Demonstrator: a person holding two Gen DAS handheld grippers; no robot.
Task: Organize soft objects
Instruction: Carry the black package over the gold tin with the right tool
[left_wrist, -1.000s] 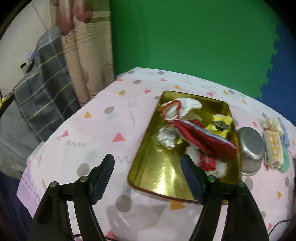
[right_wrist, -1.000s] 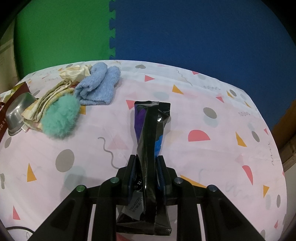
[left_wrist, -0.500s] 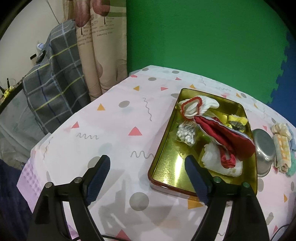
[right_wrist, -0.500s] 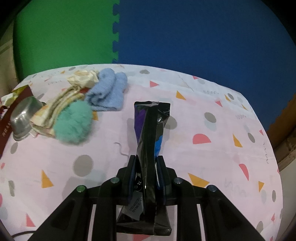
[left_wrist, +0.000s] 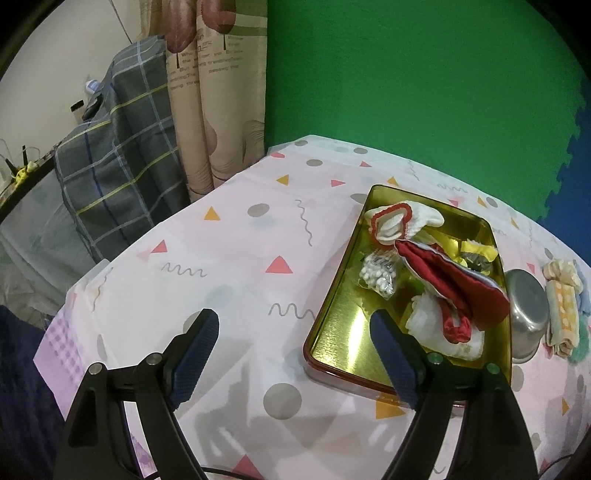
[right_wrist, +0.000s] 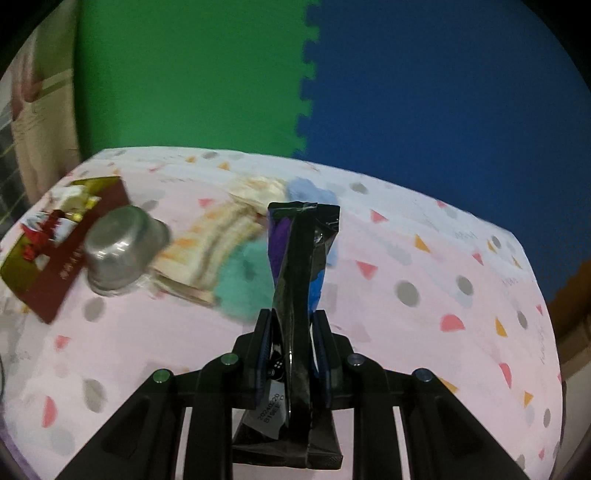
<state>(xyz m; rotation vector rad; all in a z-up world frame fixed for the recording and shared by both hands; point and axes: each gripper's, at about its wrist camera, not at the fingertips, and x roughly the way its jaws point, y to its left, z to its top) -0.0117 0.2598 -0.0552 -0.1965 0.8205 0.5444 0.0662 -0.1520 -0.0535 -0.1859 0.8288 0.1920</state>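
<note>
My left gripper (left_wrist: 293, 345) hangs open over the patterned tablecloth, empty, its right finger over the near left corner of a gold tin tray (left_wrist: 341, 332). In the tray lie a white glove with red cuff (left_wrist: 397, 221), a red cloth (left_wrist: 458, 288), a small bag of white beads (left_wrist: 378, 277) and a yellow item (left_wrist: 476, 253). My right gripper (right_wrist: 291, 332) is shut on a black snack packet (right_wrist: 299, 266), held upright above the table. Beyond it lie a teal fluffy ball (right_wrist: 243, 280), a blue towel (right_wrist: 310, 192) and a folded yellow-patterned cloth (right_wrist: 210, 240).
A steel bowl (left_wrist: 526, 314) stands upside down between the tray and the folded cloths (left_wrist: 563, 306). The table's left edge drops to a plaid blanket (left_wrist: 118, 155) and a curtain (left_wrist: 218, 92). Green and blue foam mats back the table.
The left view pulled back and swung left, so the tray sits further right; its jaws widened a little. The right gripper, with the packet, rose and shifted toward the tray, so bowl and tray came into view.
</note>
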